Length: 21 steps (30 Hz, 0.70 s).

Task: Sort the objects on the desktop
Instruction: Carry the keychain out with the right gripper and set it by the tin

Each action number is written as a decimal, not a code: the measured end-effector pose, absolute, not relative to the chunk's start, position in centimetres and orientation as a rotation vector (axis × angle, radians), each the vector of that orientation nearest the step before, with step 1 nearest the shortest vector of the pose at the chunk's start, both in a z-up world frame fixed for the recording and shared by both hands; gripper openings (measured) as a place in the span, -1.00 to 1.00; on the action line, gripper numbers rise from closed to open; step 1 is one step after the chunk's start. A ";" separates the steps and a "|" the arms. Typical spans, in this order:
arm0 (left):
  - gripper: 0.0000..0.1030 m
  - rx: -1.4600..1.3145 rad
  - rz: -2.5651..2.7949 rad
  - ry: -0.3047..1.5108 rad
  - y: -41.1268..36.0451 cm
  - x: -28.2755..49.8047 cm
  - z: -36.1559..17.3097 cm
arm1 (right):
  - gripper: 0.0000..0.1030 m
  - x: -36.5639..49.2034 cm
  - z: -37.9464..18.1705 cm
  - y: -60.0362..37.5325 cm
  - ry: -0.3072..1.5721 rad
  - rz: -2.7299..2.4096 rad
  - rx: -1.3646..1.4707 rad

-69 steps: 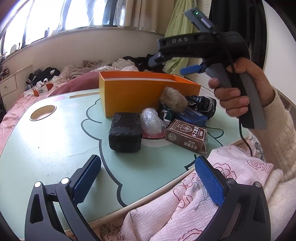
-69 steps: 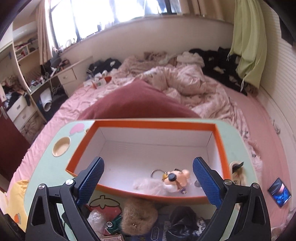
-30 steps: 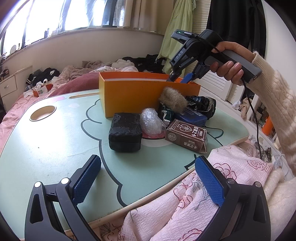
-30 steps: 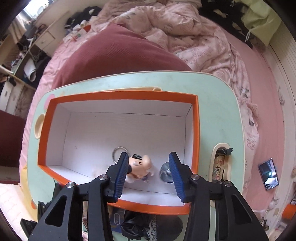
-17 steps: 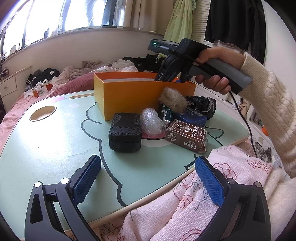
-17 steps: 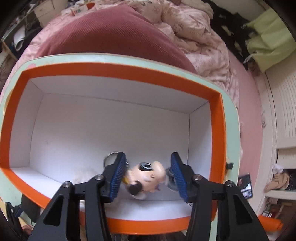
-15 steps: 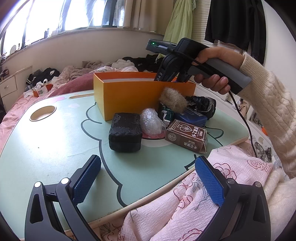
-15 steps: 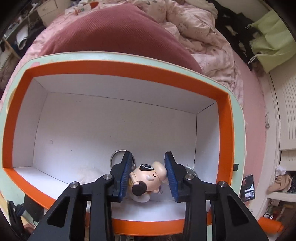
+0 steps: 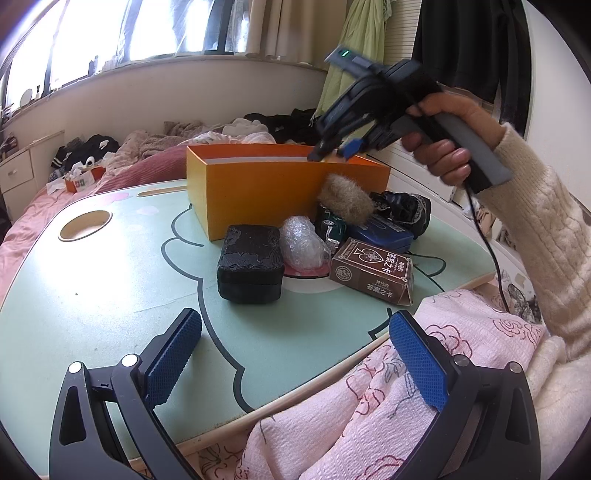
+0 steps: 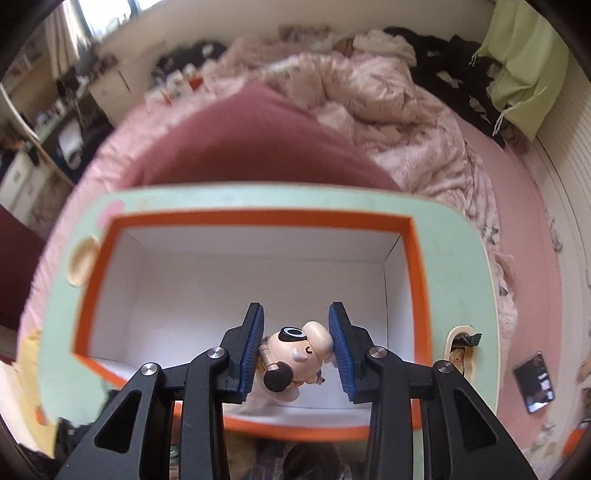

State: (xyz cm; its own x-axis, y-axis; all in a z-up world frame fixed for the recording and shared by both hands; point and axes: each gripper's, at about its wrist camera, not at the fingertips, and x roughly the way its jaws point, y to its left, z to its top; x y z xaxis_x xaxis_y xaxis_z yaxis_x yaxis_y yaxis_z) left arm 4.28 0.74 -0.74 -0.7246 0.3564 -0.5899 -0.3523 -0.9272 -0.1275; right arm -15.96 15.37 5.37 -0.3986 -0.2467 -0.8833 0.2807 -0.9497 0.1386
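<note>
Bright daylight from blown-out window, fisheye warp w/ dark corners, motion blur in right-wrist view.

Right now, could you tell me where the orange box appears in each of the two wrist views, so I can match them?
Left wrist view: the orange box stands upper centre on the green table, behind the black case, seen from its outer side.
Right wrist view: the orange box fills the middle, seen from above with its white inside showing.
Shared landmark: the round hollow in the table, left of the box in both.
</note>
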 end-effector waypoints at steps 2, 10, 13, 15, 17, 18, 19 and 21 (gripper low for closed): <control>0.97 -0.893 2.609 -0.009 0.7 4.3 -0.7 | -0.32 -14.5 7.5 16.6 -0.058 -2.388 1.419; 0.97 -0.893 2.609 -0.010 0.8 4.3 -0.8 | -0.32 -6.9 11.0 20.0 -0.235 -2.298 1.220; 0.97 -0.893 2.609 -0.010 0.7 4.3 -0.8 | -0.32 -4.2 9.2 20.4 -0.218 -2.292 1.216; 0.97 -0.893 2.609 -0.010 0.8 4.3 -0.7 | -0.32 -2.9 7.6 20.8 -0.221 -2.299 1.223; 0.97 -0.893 2.609 -0.010 0.7 4.4 -0.8 | -0.32 -1.7 6.1 21.7 -0.247 -2.330 1.223; 0.97 -0.893 2.609 -0.010 0.8 4.3 -0.7 | -0.32 -1.2 5.6 22.1 -0.253 -2.352 1.219; 0.97 -0.893 2.609 -0.010 0.7 4.4 -0.8 | -0.32 -0.8 5.1 22.7 -0.259 -2.378 1.213; 0.97 -0.893 2.609 -0.010 0.8 4.4 -0.7 | -0.32 -0.2 4.1 23.5 -0.255 -2.405 1.216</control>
State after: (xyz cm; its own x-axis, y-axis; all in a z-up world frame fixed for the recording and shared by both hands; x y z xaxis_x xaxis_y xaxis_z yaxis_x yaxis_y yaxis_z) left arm 4.36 0.76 -0.75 -0.7254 0.3564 -0.5889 -0.3521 -0.9272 -0.1275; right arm -0.17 23.47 4.15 -0.5224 -0.4550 -0.7212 0.2935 -0.8900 0.3489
